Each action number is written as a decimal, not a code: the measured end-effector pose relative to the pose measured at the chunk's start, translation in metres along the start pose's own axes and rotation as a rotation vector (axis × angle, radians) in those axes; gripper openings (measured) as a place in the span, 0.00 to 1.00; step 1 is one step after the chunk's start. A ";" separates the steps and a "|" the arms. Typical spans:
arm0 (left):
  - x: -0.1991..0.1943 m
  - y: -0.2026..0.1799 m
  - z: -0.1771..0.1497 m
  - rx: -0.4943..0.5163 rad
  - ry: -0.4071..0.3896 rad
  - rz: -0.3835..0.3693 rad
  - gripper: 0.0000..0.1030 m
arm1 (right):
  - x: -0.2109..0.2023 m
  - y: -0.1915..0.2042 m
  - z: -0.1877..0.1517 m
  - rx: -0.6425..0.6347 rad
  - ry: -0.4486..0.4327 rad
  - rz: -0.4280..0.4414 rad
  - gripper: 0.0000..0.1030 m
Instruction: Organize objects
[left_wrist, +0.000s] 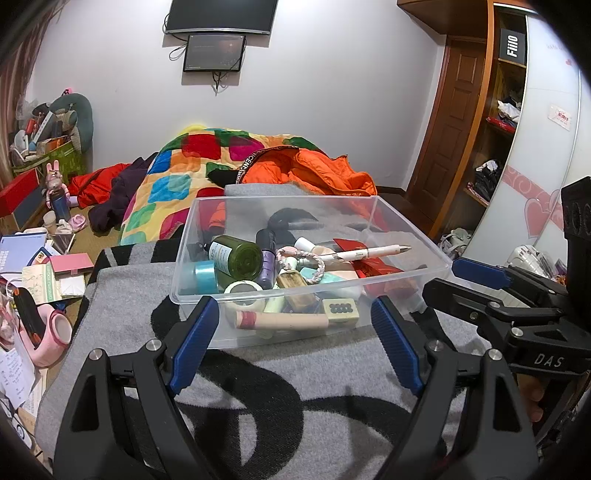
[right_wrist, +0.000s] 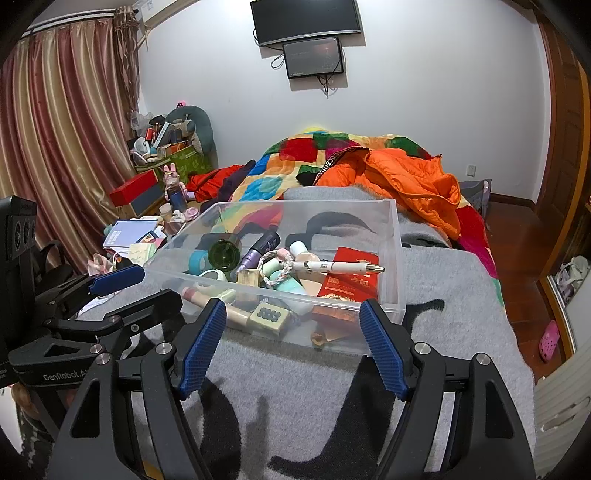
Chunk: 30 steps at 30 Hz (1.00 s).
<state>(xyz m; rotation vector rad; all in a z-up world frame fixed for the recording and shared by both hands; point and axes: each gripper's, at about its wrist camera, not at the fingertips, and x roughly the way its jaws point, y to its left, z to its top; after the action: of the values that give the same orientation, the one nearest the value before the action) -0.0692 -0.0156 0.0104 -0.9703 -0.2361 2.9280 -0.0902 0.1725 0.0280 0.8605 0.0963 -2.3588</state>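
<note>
A clear plastic bin (left_wrist: 192, 225) stands on a grey and black blanket (left_wrist: 258, 398) on the bed. It holds a green jar (left_wrist: 236, 258), a purple tube (left_wrist: 267, 254), a white pen (left_wrist: 369, 253), a red envelope (left_wrist: 373, 266), a mahjong tile (left_wrist: 340, 308), a tape roll (left_wrist: 242, 293) and a braided bracelet (left_wrist: 301, 258). My left gripper (left_wrist: 295, 343) is open and empty just in front of the bin. My right gripper (right_wrist: 291, 343) is open and empty, also just before the bin (right_wrist: 391, 236). The pen (right_wrist: 340, 266) and tile (right_wrist: 269, 315) show there too.
An orange jacket (left_wrist: 314, 170) and a colourful quilt (left_wrist: 166, 184) lie behind the bin. A cluttered side surface with books, a pink holder (left_wrist: 51, 332) and boxes stands at the left. A wardrobe (left_wrist: 495, 129) stands at the right. Each gripper shows in the other's view.
</note>
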 end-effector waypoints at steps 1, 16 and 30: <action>0.000 0.000 0.000 0.000 0.000 0.000 0.82 | 0.000 0.000 0.000 0.000 0.000 0.000 0.70; 0.000 -0.001 -0.001 -0.001 0.001 -0.004 0.85 | 0.001 0.000 -0.001 0.004 0.003 0.001 0.70; 0.002 -0.002 -0.003 -0.003 0.014 -0.002 0.94 | 0.001 -0.001 -0.002 0.005 0.003 0.002 0.70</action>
<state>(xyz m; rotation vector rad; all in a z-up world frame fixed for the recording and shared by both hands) -0.0690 -0.0125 0.0067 -0.9898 -0.2409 2.9192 -0.0905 0.1730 0.0256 0.8661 0.0904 -2.3573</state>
